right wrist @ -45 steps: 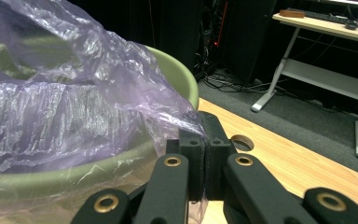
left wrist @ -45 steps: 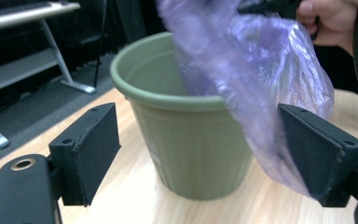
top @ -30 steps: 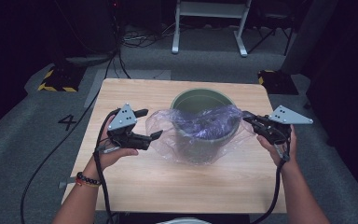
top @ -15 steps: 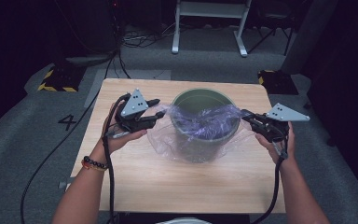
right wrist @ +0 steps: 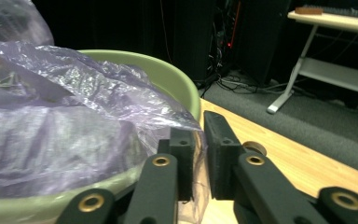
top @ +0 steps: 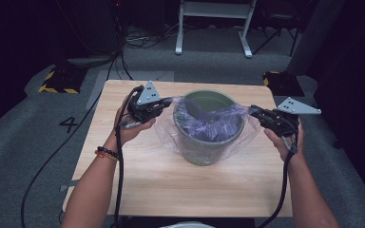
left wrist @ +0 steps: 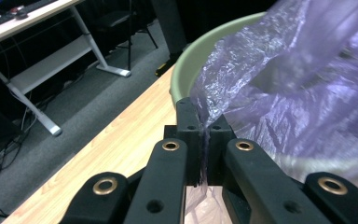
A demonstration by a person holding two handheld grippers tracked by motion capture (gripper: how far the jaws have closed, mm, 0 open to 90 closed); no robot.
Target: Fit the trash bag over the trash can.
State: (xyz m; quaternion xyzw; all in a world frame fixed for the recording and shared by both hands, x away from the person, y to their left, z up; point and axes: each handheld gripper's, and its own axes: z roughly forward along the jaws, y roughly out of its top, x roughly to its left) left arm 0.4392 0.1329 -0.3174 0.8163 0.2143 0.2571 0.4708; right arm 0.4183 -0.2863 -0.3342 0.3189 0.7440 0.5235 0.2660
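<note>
A green bucket (top: 208,137) stood near the middle of the wooden worktop (top: 171,185), with a thin purple plastic bag (top: 211,124) draped into and over its rim. The left gripper (top: 167,102) sat at the bucket's left rim; its jaws had just been closing and now pinched the bag's edge between them. The right gripper (top: 255,112), at the bucket's right side, had its jaws clenched on the opposite edge of the bag, the film stretched across the bucket's mouth.
</note>
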